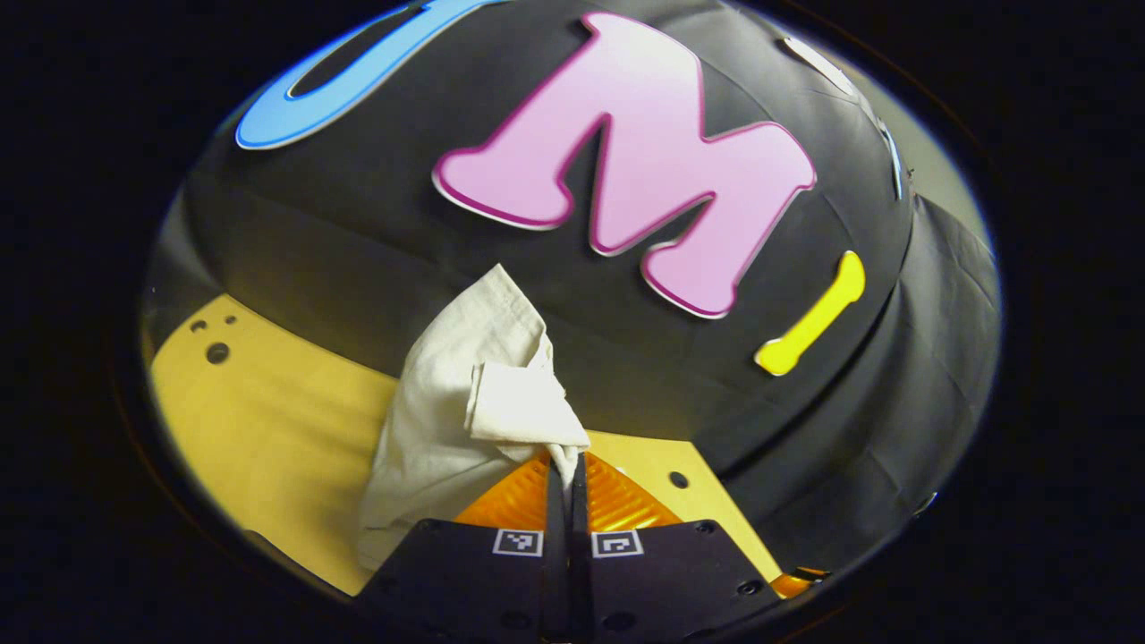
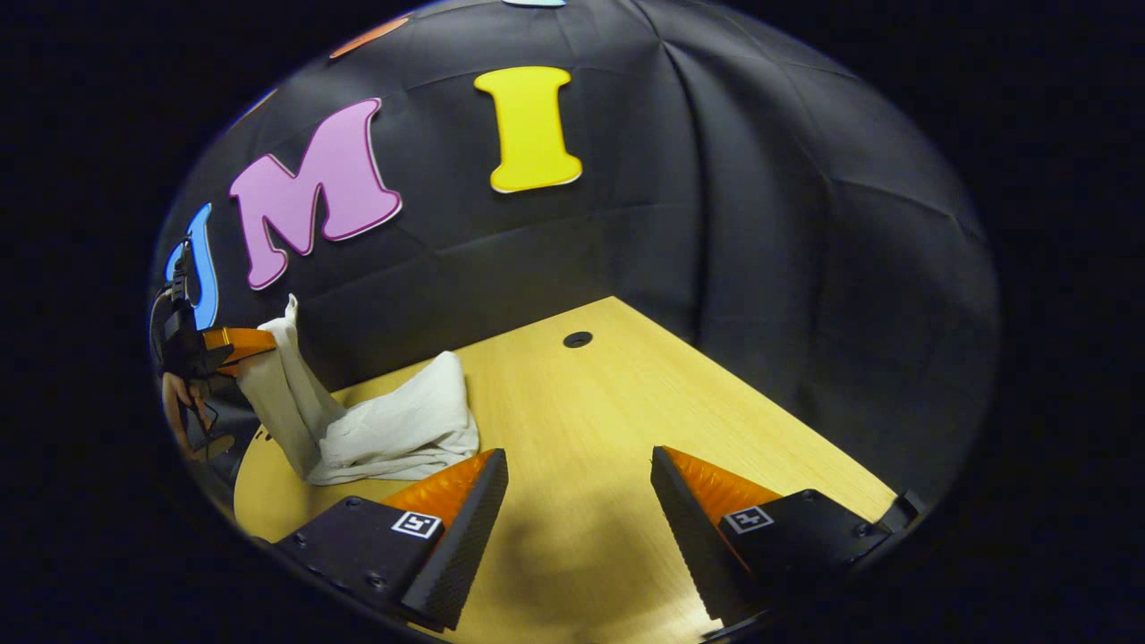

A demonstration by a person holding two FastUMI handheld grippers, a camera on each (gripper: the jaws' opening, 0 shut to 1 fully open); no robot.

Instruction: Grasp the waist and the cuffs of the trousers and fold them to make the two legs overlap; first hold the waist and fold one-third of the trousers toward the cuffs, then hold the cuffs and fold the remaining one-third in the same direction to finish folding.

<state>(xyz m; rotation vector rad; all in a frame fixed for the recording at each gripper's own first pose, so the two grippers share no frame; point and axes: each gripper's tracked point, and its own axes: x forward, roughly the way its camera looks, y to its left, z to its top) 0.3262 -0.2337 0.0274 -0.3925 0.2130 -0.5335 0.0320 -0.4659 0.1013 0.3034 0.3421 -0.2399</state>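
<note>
Cream-white trousers (image 1: 456,420) hang bunched from my left gripper (image 1: 566,465), which is shut on a fold of the cloth and holds it above the wooden table (image 1: 259,429). From the right gripper view, the trousers (image 2: 385,429) rise from a heap on the table up to the left gripper (image 2: 259,340) at the far left, where a hand holds it. My right gripper (image 2: 580,474) stands open low over the table, nothing between its fingers, to the right of the heap. Which part of the trousers is pinched I cannot tell.
The wooden table (image 2: 626,402) has a round cable hole (image 2: 578,339) near its back corner and small holes (image 1: 217,352) on the other side. Black cloth walls close the table in at the back and right.
</note>
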